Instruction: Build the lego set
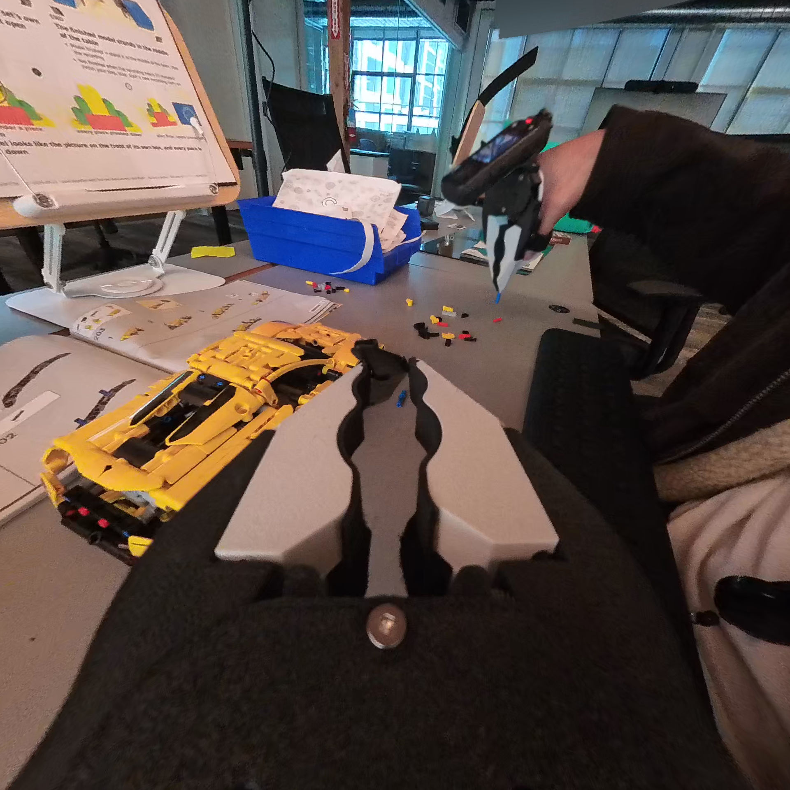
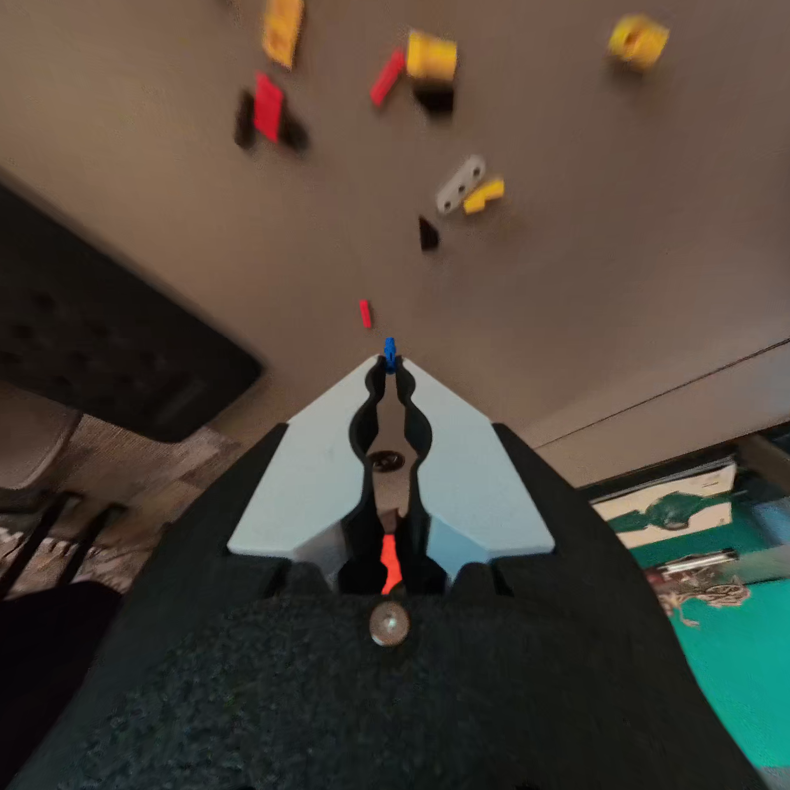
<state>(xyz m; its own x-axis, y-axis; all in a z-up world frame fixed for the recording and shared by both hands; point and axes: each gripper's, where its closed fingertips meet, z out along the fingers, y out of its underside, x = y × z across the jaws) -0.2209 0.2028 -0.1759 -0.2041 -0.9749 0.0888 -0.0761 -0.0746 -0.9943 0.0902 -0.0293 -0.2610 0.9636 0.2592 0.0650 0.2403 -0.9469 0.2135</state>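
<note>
**Yellow model car on the table, with a blue pin pinched in the right gripper**

The yellow model car (image 1: pixel 188 427) lies on the grey table (image 1: pixel 470 384), partly over an open instruction booklet (image 1: pixel 179 325). Its long axis runs diagonally in the left wrist view: the end with black and red parts points toward the camera and to the left, the other end away and to the right. One car is visible.

The left gripper (image 1: pixel 387 363) hovers just beside the car's far end, its fingers parted with a clear gap between them; nothing is held. One loose blue pin (image 1: pixel 401 398) lies on the table within that gap, near the car, its axis nearly upright in the picture.

The right gripper (image 2: pixel 390 361) is closed on a second blue pin (image 2: pixel 390 349), gripped at the very fingertips, long axis in line with the fingers and projecting forward. In the left wrist view this gripper (image 1: pixel 498 295) hangs well beyond the car, tips down above the table, held by a hand (image 1: pixel 564 179).

Scattered loose pieces (image 1: pixel 446 327) in yellow, red, black and grey lie beyond the car; blur prevents an exact count. One blue bin (image 1: pixel 316 248) holding paper bags stands farther back, and one instruction sheet on a stand (image 1: pixel 107 107) rises behind the car.
</note>
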